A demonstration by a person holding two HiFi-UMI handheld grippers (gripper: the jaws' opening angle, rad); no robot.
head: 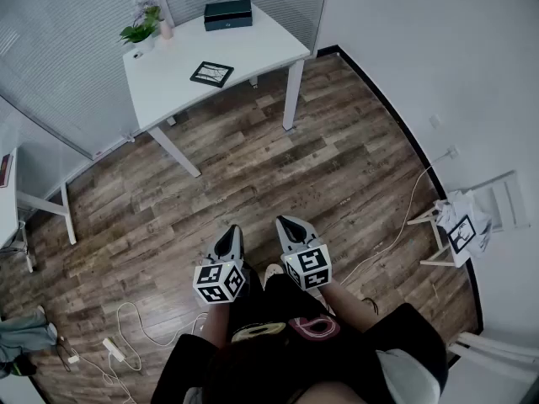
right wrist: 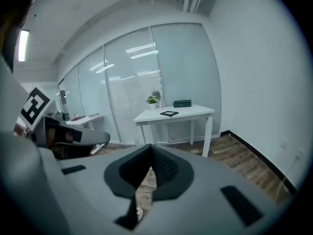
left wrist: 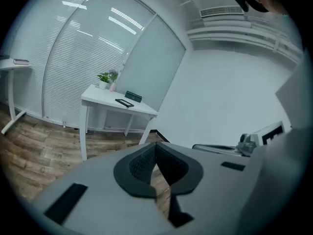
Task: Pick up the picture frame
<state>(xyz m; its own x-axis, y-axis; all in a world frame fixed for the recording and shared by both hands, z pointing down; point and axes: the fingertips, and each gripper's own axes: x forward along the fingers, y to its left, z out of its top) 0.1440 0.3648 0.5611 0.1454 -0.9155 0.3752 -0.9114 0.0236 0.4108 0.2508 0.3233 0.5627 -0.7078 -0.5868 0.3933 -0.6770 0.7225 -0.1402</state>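
Facing the far picture frame [head: 211, 74], I should approach, then open my closed, empty left gripper [head: 231, 234] and right gripper [head: 288, 225].

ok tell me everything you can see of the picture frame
The frame is small and squarish, with a thin black border round a pale picture crossed by dark lines. It lies flat, face up, on the white table, near its middle and turned askew to its edges. Only the table touches it; the dark box and the plant stand apart, further back.
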